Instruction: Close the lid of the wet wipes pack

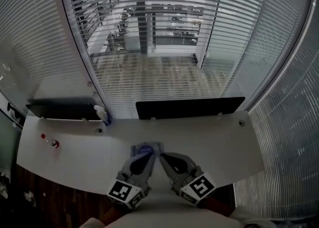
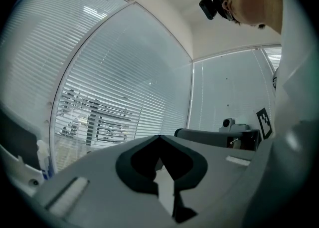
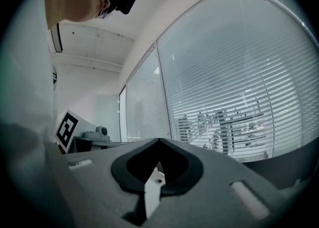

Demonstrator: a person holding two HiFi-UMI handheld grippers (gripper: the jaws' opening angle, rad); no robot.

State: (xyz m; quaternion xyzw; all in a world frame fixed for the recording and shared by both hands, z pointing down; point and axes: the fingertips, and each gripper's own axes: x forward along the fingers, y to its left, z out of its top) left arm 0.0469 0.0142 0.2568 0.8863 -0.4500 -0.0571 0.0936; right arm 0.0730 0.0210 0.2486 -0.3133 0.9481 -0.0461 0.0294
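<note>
The wet wipes pack (image 1: 146,148) lies flat on the white desk (image 1: 219,147) near the front edge; it is pale with a bluish oval label. Whether its lid is up or down is too small to tell. My left gripper (image 1: 150,156) and right gripper (image 1: 161,157) rest side by side just in front of the pack, tips angled toward each other at its near edge. In the left gripper view the left gripper (image 2: 159,138) has its jaws met at the tip with nothing between them. The right gripper (image 3: 159,141) shows the same. Neither gripper view shows the pack.
Two black monitors (image 1: 189,107) (image 1: 62,110) stand along the desk's far edge before the blinds. A spray bottle (image 1: 102,114) sits between them. A small red item (image 1: 55,143) lies at the left. Cable holes (image 1: 99,131) (image 1: 241,122) mark the desk.
</note>
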